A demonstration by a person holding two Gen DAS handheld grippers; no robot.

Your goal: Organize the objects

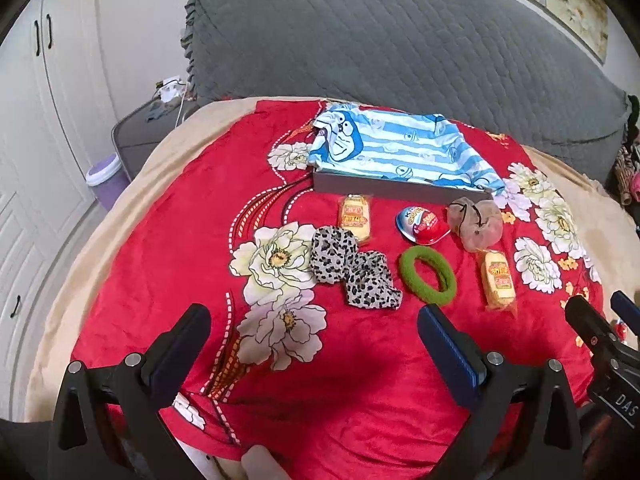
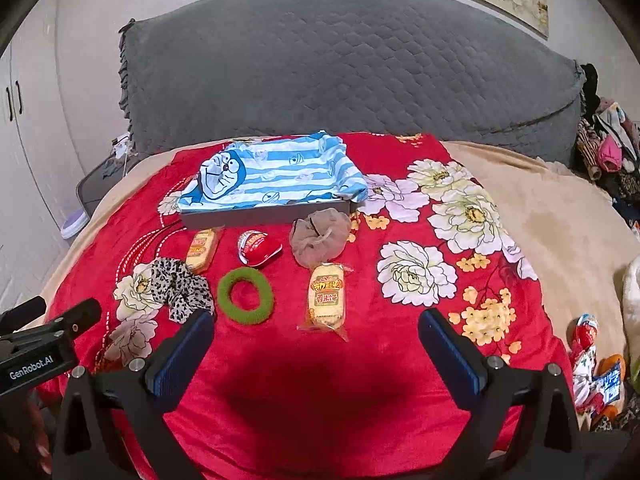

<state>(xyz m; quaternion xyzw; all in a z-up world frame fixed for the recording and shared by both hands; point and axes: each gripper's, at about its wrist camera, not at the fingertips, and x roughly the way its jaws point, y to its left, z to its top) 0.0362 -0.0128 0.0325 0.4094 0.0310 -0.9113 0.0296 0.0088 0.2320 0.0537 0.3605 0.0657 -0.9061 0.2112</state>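
Note:
On a red flowered blanket [image 1: 168,248] lie a leopard-print scrunchie [image 1: 350,270], a green hair ring [image 1: 428,275], two yellow snack packets [image 1: 354,216] [image 1: 498,279], a red and blue egg-shaped candy [image 1: 422,225] and a brown pouch [image 1: 476,224]. Behind them stands a grey box [image 1: 396,191] lined with blue striped cartoon cloth [image 1: 400,148]. My left gripper [image 1: 314,326] is open and empty, hovering in front of the scrunchie. My right gripper [image 2: 316,334] is open and empty, just in front of the near snack packet [image 2: 326,296]. The scrunchie [image 2: 180,286], ring [image 2: 245,295] and box [image 2: 260,214] show there too.
A grey quilted headboard [image 1: 380,32] rises behind the bed. White wardrobe doors [image 1: 36,120] and a purple bin [image 1: 106,178] stand at left. More snacks and a candy egg [image 2: 586,330] lie at the bed's right edge, with clothes [image 2: 608,148] piled beyond.

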